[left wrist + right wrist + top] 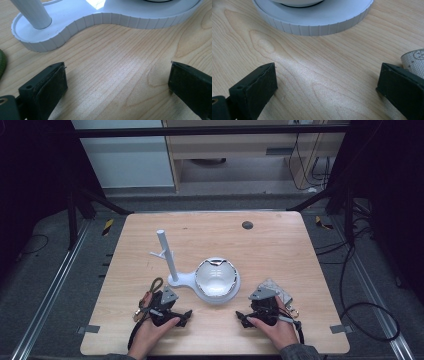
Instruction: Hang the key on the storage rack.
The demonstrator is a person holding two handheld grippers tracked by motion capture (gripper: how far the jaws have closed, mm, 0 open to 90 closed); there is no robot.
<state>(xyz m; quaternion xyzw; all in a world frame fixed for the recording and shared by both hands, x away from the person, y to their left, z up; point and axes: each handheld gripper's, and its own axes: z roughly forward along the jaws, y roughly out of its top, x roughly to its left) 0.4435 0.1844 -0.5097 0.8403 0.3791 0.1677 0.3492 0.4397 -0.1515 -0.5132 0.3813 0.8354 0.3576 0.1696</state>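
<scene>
In the high view, a white stand (pixel 200 281) sits near the middle of the wooden surface (pixel 280 245), with an upright post (pixel 166 255) at its left end and a white bowl (pixel 215 276) on its round right end. The left hand-held gripper (pixel 184 316) rests near and left of the stand, the right hand-held gripper (pixel 242 318) near and right of it, each in a hand, well apart from each other.

In the left gripper view, the jaws stand wide with bare wood between them; the stand's ribbed edge (pixel 82 23) lies beyond.

In the right gripper view, the jaws are likewise wide and empty, with the stand's round base (pixel 317 26) farther off and a pale patterned cloth (pixel 415 62) at the right.
</scene>
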